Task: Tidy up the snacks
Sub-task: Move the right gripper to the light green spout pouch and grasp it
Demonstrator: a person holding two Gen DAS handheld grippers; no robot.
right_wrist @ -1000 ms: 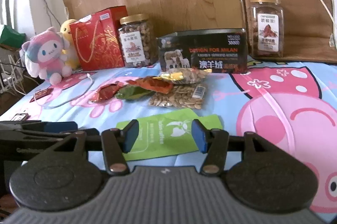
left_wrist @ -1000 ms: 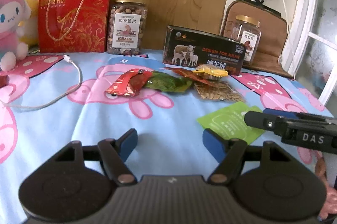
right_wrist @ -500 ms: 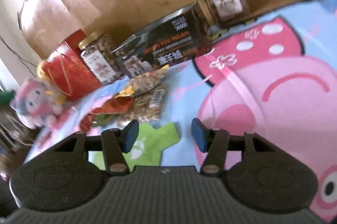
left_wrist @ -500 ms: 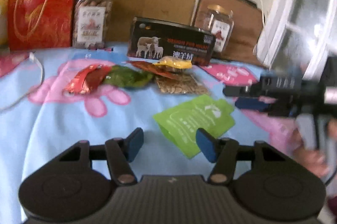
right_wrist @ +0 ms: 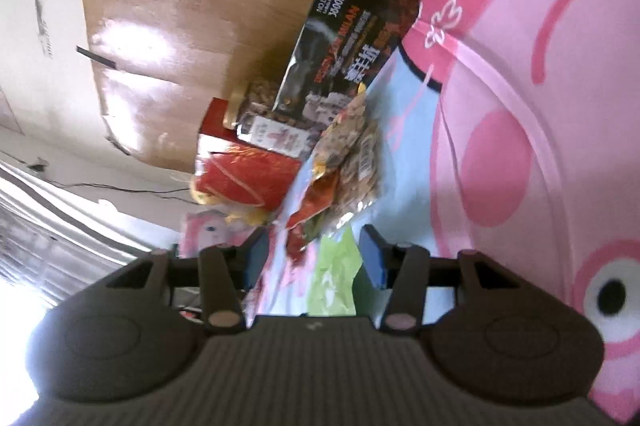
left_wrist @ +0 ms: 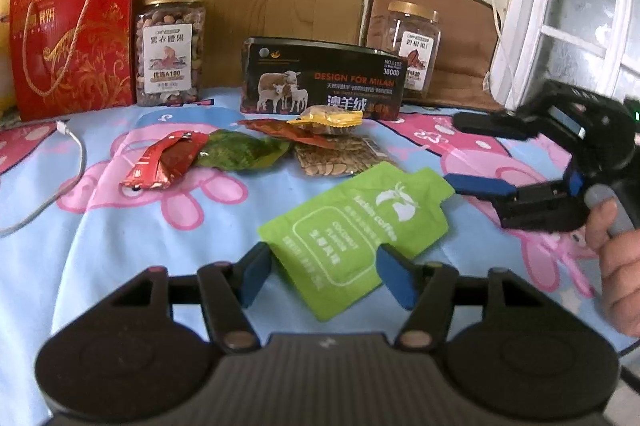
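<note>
Left gripper [left_wrist: 324,276] fingers wide, straddling green pouch [left_wrist: 356,224] flat on sheet [left_wrist: 120,246] — right gripper [left_wrist: 474,154] rolled sideways, also wide, nothing held.

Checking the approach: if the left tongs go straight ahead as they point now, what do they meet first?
Most likely the green pouch: it lies flat on the sheet between the open left tongs, its near end already level with their tips.
</note>
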